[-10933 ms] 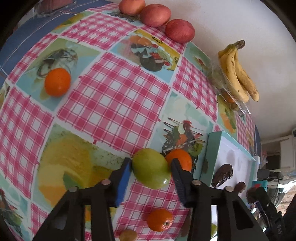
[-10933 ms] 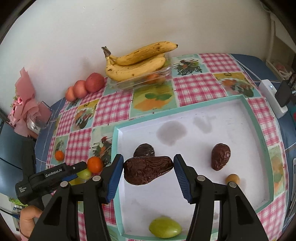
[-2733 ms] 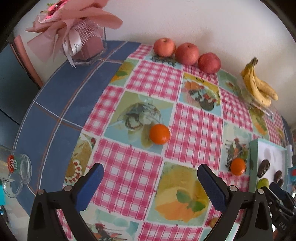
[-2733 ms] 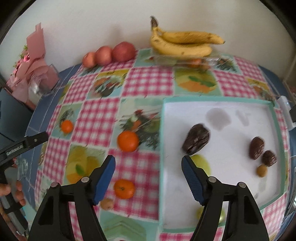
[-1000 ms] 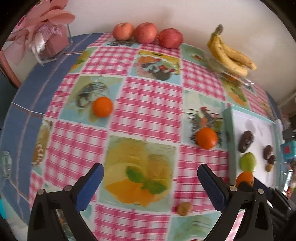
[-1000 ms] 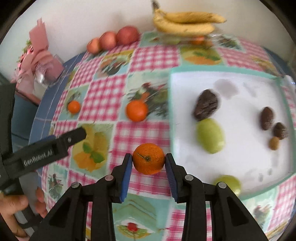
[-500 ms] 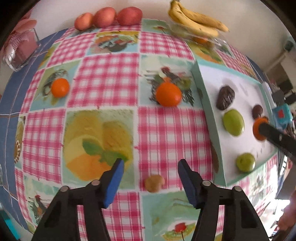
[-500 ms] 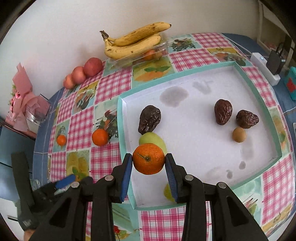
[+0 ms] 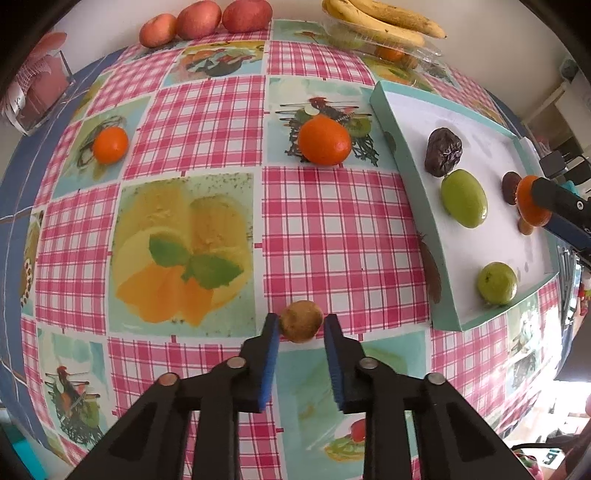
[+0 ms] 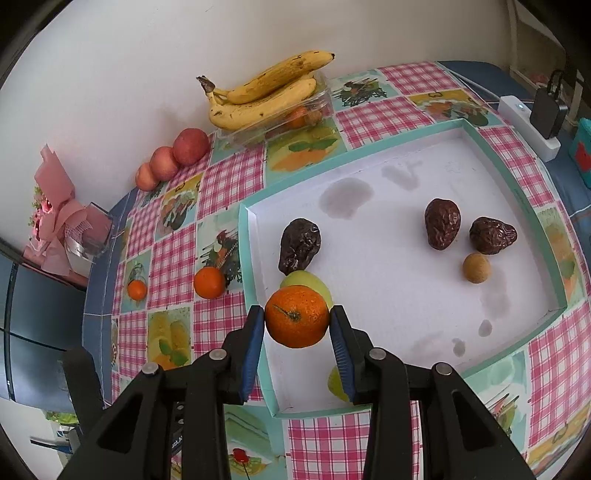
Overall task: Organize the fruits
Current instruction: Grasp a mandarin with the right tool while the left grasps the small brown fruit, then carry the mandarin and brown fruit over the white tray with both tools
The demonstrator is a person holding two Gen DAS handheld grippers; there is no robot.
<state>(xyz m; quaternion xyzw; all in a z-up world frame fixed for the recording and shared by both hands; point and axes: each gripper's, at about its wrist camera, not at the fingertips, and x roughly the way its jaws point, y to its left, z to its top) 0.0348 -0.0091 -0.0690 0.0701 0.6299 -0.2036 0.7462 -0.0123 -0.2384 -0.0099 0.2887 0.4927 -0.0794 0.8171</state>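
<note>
My left gripper (image 9: 300,325) has its blue pads closed around a small brown round fruit (image 9: 301,320) on the checked tablecloth, left of the white tray (image 9: 402,129). My right gripper (image 10: 297,326) is shut on an orange (image 10: 296,316) and holds it above the tray's (image 10: 513,177) near left part; it also shows in the left wrist view (image 9: 532,201). In the tray lie three dark dates (image 10: 300,244), two green fruits (image 9: 464,197) and a small brown fruit (image 10: 477,268). Two oranges (image 9: 324,139) (image 9: 110,144) lie on the cloth.
Three red apples (image 9: 207,20) and bananas (image 10: 266,92) on a clear box stand by the far wall. A pink bouquet in a glass box (image 10: 70,229) is at the far left. A white power strip (image 10: 528,125) lies right of the tray.
My left gripper has moved down and closed around the small brown fruit. My right gripper has carried the orange a little further over the tray.
</note>
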